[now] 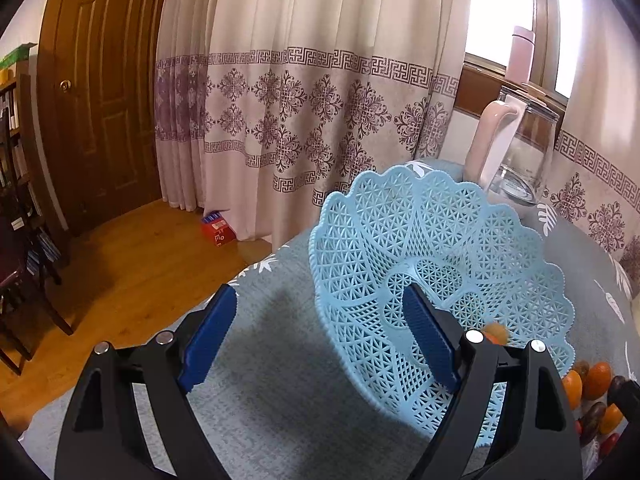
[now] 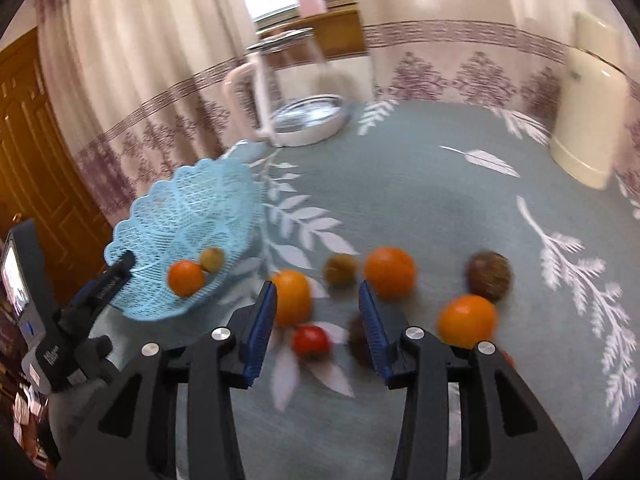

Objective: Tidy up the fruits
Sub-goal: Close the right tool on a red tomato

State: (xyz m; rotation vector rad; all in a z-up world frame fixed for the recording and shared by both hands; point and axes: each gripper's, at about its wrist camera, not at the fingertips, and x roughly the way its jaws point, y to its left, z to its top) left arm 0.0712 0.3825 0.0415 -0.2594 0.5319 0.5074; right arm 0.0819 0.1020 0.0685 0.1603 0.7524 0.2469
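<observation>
The red box on the floor is showing some print, but it is too small to read. The writing on the left tool is too blurry to read.

The left tool is reaching up over the bench. Its fingers are wide apart, with one finger poking into the blue basket. The basket is tipping up near the bench's left edge. An orange and a small green fruit are lying inside.

The right tool is hanging low over the bench, released and gripping nothing. More oranges, brown fruits and a red fruit are lying on the bench just in front of it.
</observation>
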